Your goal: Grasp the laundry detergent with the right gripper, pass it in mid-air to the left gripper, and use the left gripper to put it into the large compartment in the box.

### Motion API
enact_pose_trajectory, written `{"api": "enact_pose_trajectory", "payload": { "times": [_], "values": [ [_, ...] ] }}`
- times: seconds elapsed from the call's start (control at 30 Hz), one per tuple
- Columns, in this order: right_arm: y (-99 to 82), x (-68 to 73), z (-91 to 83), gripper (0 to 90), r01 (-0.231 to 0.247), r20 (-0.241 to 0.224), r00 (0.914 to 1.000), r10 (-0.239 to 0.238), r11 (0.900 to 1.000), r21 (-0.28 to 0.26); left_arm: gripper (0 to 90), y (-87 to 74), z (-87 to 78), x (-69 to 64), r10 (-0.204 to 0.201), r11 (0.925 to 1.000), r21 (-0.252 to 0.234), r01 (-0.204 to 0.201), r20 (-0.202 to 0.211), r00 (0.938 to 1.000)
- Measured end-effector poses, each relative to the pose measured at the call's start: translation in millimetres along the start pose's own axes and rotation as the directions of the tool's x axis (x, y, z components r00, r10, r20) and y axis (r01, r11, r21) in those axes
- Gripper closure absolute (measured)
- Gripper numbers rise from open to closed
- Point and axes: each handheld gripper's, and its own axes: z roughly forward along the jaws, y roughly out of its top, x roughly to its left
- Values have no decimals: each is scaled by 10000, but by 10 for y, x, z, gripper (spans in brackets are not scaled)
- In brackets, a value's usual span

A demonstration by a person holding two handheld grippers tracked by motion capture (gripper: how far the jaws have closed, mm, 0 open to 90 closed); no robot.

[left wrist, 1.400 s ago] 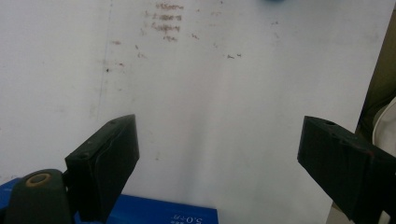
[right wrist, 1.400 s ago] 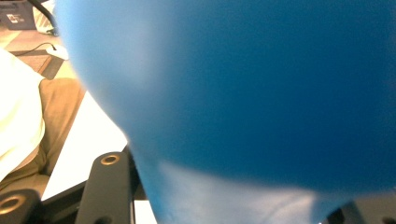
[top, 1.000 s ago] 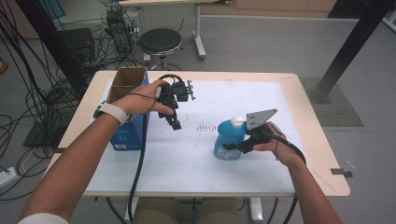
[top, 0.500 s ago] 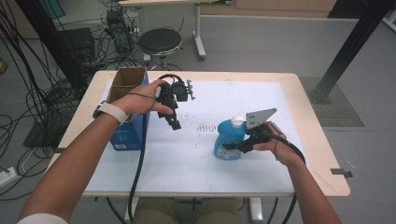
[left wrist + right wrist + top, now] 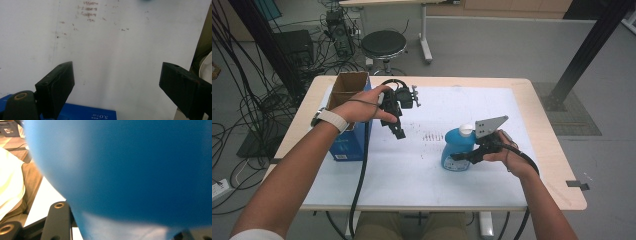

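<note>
The right gripper has its fingers clamped on the squat blue plastic bottle with a white cap standing mid-right on the white surface, so lift it straight and upright (the left gripper, fingers spread wide and empty, hovers by the open blue cardboard box).

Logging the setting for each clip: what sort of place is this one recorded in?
Probably a lab or workshop set up for recording, not a home. Bundles of black cables hang and trail over a bare grey floor, a round stool stands behind the table, and a black metal frame post rises at the right.

A lab: cable bundles, stool, white-topped work table.
</note>
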Motion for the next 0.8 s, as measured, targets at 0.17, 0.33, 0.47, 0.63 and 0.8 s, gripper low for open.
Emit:
{"api": "enact_pose_trajectory", "payload": {
  "times": [0.17, 0.33, 0.47, 0.63, 0.8],
  "values": [
    [-2, -1, 0, 434, -34, -1, 10000, 34, 10000, -22, 133, 0, -6, 0, 44, 10000, 17, -44, -3, 10000],
    [-7, 0, 0, 433, -39, 3, 10000, 39, 10000, -50, 133, -7, -7, 1, 11, 10000, 9, -11, -5, 10000],
    [-7, 0, 0, 433, -54, -4, 10000, 54, 10000, -46, 133, -10, -7, 3, 16, 10000, 5, -16, -19, 10000],
    [-11, -2, 0, 433, -72, -23, 10000, 72, 9999, -76, 133, -7, -8, 7, 25, 10000, 32, -25, -32, 10000],
    [-6, -6, 1, 432, -41, -31, 10000, 40, 10000, -34, 132, -6, -3, 11, 10, 10000, 73, -9, -44, 10000]
  ]
}}
